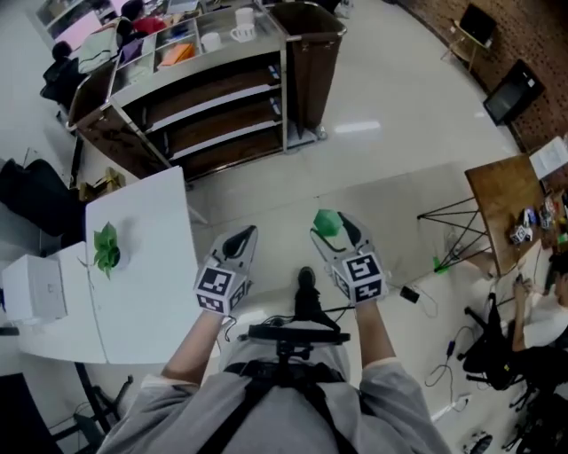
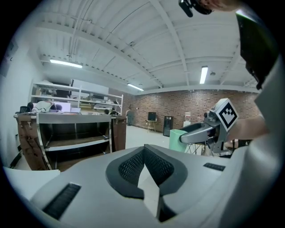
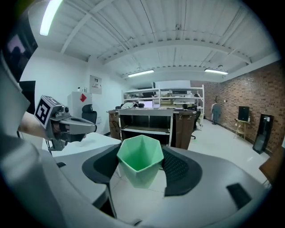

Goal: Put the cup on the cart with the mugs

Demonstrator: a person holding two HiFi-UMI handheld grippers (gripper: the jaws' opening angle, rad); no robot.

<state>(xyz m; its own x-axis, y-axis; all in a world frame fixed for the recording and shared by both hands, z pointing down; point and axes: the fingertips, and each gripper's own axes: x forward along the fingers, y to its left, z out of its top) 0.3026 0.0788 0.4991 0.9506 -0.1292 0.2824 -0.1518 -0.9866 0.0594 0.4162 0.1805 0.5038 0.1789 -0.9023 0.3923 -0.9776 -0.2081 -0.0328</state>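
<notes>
Metal-framed and dark-shelved, the cart stands well ahead of both grippers across open floor, so this looks like the carry step, with delivery not yet begun. The left gripper, just beside the right one, is closed on nothing. The right gripper stands partly open, its pads clamped on the green faceted cup between its jaws. The cup's long axis is near upright, crosswise to the jaws, mouth up and tipped slightly back toward the gripper. Next move, as I judge it: advance and lift to the top shelf beside the white mugs — keeping the cup level.
</notes>
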